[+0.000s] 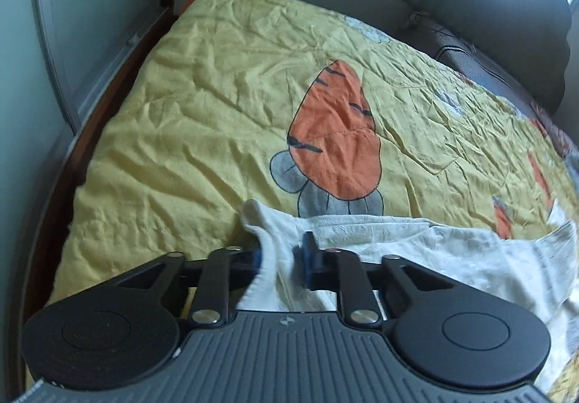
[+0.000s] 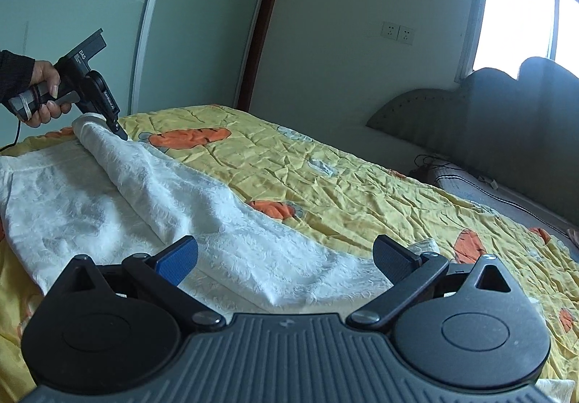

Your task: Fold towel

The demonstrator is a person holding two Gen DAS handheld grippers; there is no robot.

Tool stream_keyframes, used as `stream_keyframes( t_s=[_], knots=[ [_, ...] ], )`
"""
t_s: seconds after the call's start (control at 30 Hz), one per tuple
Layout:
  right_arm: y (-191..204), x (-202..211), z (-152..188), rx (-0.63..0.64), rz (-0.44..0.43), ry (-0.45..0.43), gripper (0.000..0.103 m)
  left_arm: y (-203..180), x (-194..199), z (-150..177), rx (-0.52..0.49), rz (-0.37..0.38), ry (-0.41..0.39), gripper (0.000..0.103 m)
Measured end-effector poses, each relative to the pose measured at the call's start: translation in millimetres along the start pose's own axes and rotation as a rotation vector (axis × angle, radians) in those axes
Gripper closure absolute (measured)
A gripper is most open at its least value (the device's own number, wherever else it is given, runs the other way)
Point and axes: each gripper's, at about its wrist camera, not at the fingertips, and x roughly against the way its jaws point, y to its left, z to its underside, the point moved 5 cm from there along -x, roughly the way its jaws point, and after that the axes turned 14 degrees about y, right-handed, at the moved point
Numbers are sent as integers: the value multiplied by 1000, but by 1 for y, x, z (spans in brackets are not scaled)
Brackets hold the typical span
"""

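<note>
A white textured towel (image 2: 119,193) lies spread on the yellow carrot-print bedspread (image 2: 325,164). Its far corner (image 1: 260,222) is bunched and lifted off the bed. My left gripper (image 1: 283,255) is shut on that corner, and cloth fills the gap between its blue pads. The right wrist view shows the same left gripper (image 2: 121,133) held by a hand (image 2: 45,91) in a dark sleeve, with a fold ridge running from it toward me. My right gripper (image 2: 286,258) is wide open just above the towel's near edge, with nothing between its fingers.
The bed has a grey padded headboard (image 2: 506,106) at the right and a sliding glass wardrobe door (image 2: 90,22) along its far side. A dark wooden bed edge (image 1: 108,102) runs beside the wardrobe. A bright window (image 2: 517,12) and wall sockets (image 2: 398,33) are behind.
</note>
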Motion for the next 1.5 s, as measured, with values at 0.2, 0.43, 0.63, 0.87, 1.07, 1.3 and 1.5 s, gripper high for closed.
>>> stream_keyframes(
  t_s=[0.2,0.43,0.63,0.87,1.07,1.3,1.5],
  knots=[
    [-1,-18,-20,110,-85,-14,0,-27,54,17,-149,-58,-217,94],
    [-21,-84,-72,169,-415,247,0,-64,130,79,-282,-2,-517,94],
    [-31,-157,-96,186,-487,403,0,-66,145,117,-259,39,-587,94],
    [-35,-195,-95,155,-568,502,33,-49,145,135,-196,85,-604,94],
    [-30,-201,-93,153,-608,535,82,-43,140,135,-180,94,-596,94],
    [-24,-159,-100,175,-637,463,98,-38,140,135,-155,90,-588,94],
    [0,-70,-73,235,-726,394,98,-26,144,150,-111,109,-565,79]
  ],
)
